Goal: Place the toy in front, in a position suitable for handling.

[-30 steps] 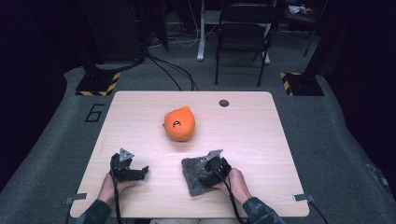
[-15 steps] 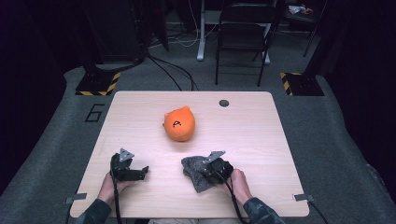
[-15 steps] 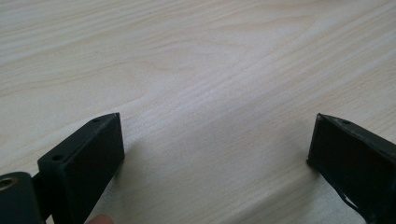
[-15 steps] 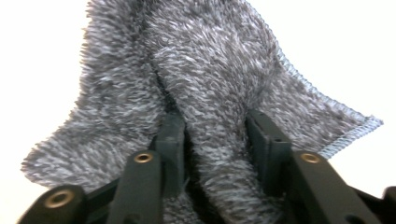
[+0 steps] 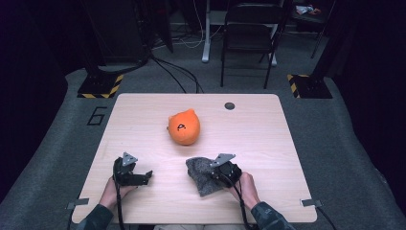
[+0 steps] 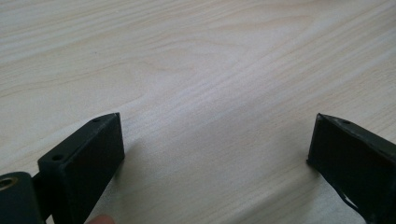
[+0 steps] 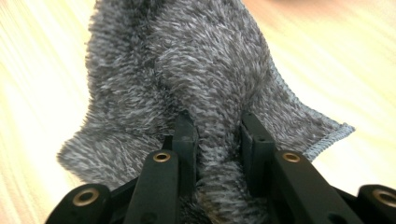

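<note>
A: At the near edge of the desk (image 5: 268,124), the right hand-held gripper (image 5: 221,173) has a fold of the grey cloth (image 5: 201,172) bunched between its jaws. Why pinch it there rather than at a corner?

B: Judging from the right gripper view, the jaws have just been closing, and a ridge of the cloth (image 7: 187,70) now stands squeezed between them. A gathered ridge gives the pads something thick to bite, which a flat hem on bare wood would not.

A: And the rest of the cloth?

B: It lies spread on the desk ahead of that gripper, one stitched corner trailing off to the side. That suggests the grip has only been made and nothing is lifted yet.

A: The left hand-held gripper (image 5: 136,176) seems idle.

B: It rests low over bare wood near the left front of the desk, jaws wide apart with nothing between them, as the left gripper view shows. It is probably waiting to take another edge of the cloth.

A: What about the orange plush toy (image 5: 184,127)?

B: It sits near the middle of the desk, well apart from both grippers and from the cloth. It may be what the cloth is meant for, though that is only a guess.
</note>
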Demonstrator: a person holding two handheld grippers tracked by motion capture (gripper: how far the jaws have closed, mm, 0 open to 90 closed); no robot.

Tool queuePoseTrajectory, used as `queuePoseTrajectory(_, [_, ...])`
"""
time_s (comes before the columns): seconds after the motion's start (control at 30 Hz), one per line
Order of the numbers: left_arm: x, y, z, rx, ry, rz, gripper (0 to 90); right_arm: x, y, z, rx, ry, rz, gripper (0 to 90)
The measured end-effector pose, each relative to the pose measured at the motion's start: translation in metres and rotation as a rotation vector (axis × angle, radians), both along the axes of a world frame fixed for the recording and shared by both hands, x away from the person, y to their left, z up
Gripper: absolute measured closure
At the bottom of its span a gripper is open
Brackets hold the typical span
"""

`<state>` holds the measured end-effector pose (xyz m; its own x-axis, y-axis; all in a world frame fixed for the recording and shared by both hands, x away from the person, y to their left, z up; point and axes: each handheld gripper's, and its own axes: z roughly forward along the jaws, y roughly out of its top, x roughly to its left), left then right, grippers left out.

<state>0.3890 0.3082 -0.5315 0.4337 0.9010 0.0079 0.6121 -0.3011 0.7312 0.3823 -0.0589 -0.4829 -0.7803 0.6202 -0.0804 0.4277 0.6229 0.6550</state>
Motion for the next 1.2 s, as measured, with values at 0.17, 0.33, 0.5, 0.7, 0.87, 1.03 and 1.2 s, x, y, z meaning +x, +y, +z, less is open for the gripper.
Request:
queuePoseTrajectory(0.17, [0.000, 0.000, 0.000, 0.000, 0.000, 0.000, 3.1, -0.003, -0.004, 0.009, 0.004, -0.019, -0.007, 71.0])
queuePoseTrajectory(0.33, [0.000, 0.000, 0.000, 0.001, -0.001, -0.002, 3.0, 0.001, -0.017, 0.016, 0.032, -0.019, -0.044, 70.8])
queuePoseTrajectory(0.5, [-0.001, 0.001, 0.001, 0.005, 0.010, -0.007, 3.1, 0.004, -0.029, 0.022, 0.037, -0.032, -0.078, 70.7])
queuePoseTrajectory(0.7, [0.000, 0.000, 0.000, 0.001, 0.000, -0.006, 3.0, 0.006, -0.040, 0.026, 0.045, -0.023, -0.122, 70.6])
queuePoseTrajectory(0.87, [0.000, 0.001, 0.000, 0.003, 0.001, -0.009, 3.0, 0.011, -0.051, 0.028, 0.051, -0.038, -0.153, 70.6])
queuePoseTrajectory(1.03, [0.000, 0.000, 0.000, 0.001, 0.000, -0.006, 2.9, 0.014, -0.060, 0.029, 0.046, -0.035, -0.180, 70.5])
queuePoseTrajectory(1.2, [0.000, 0.001, 0.000, 0.003, 0.000, -0.009, 3.0, 0.020, -0.070, 0.030, 0.041, -0.033, -0.216, 70.5])
